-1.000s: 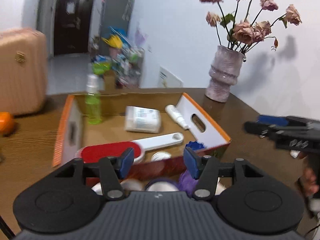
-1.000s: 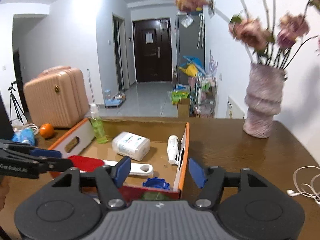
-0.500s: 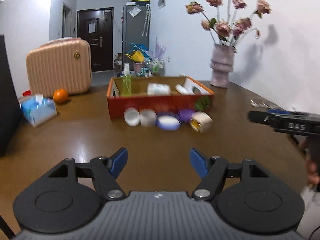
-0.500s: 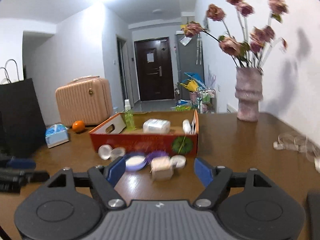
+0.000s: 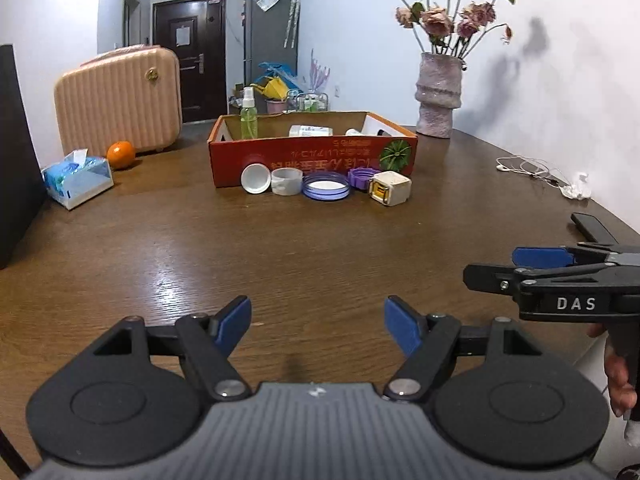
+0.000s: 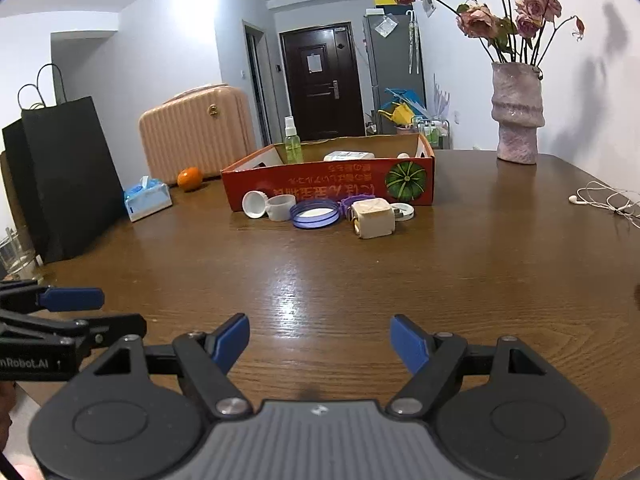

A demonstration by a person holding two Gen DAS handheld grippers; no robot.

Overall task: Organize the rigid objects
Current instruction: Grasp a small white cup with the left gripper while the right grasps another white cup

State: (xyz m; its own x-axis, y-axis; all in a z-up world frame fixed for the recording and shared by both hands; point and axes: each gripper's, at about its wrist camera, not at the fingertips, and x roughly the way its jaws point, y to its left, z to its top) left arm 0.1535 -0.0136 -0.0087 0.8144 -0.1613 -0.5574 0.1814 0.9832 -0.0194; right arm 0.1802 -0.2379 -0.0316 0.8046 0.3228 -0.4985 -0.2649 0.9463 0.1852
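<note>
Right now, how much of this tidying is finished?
Partly done: a green spray bottle and white container sit inside the red box. Nothing is in hand; the left hand-held gripper and right hand-held gripper are open. Left: the white cup, purple-rimmed lid and cream cube outside it.

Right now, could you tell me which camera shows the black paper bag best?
The right wrist view: the black paper bag stands whole at the table's left edge, handles visible. The left wrist view catches only a dark sliver of it at the frame's left.
</note>
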